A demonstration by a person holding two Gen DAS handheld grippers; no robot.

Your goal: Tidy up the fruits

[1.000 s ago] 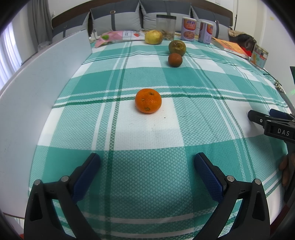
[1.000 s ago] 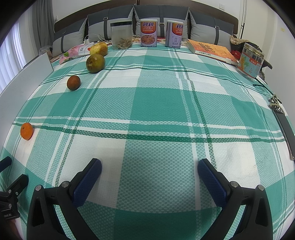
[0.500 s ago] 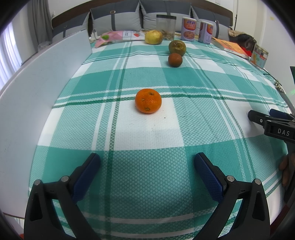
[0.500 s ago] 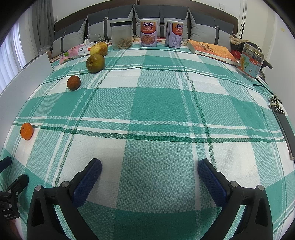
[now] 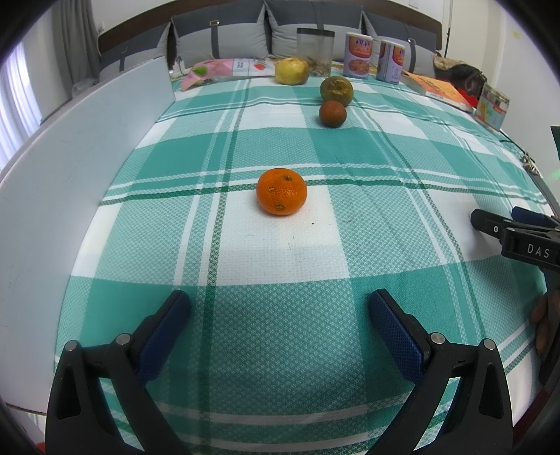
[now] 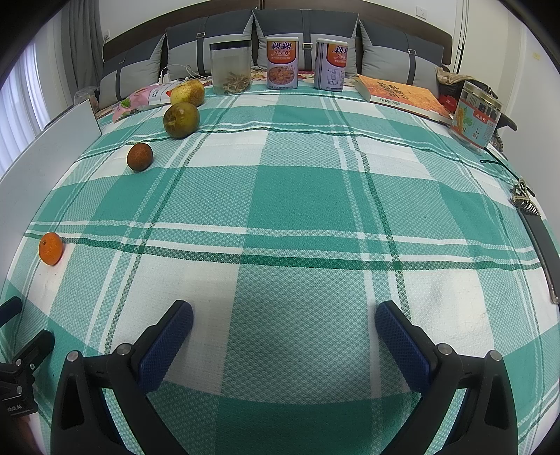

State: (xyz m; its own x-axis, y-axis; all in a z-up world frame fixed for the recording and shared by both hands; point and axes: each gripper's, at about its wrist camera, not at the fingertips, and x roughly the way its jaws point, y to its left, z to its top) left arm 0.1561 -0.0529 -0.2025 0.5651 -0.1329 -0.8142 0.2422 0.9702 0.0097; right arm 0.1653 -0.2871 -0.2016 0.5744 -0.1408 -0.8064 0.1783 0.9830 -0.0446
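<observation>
Left gripper (image 5: 280,315) gapes wide and empty, low over the desk, aimed at the round bright-orange mandarin (image 5: 281,191) lying ahead.
Right gripper (image 6: 284,327) likewise spread, holding nothing; green-and-white plaid tablecloth (image 6: 297,196), grey cushions (image 6: 210,38) behind.

Surface: a desk covered with a green and white plaid cloth (image 6: 301,196).
Back: grey cushions (image 6: 304,31) stand in a row against a dark brown headboard (image 6: 402,21).
Walls: white, with a socket (image 6: 422,13) high on the back wall.
Left side: a white board (image 5: 80,168) stands upright along the cloth edge.
Window: grey curtain (image 6: 82,42) at the left, with bright daylight beside it.
</observation>
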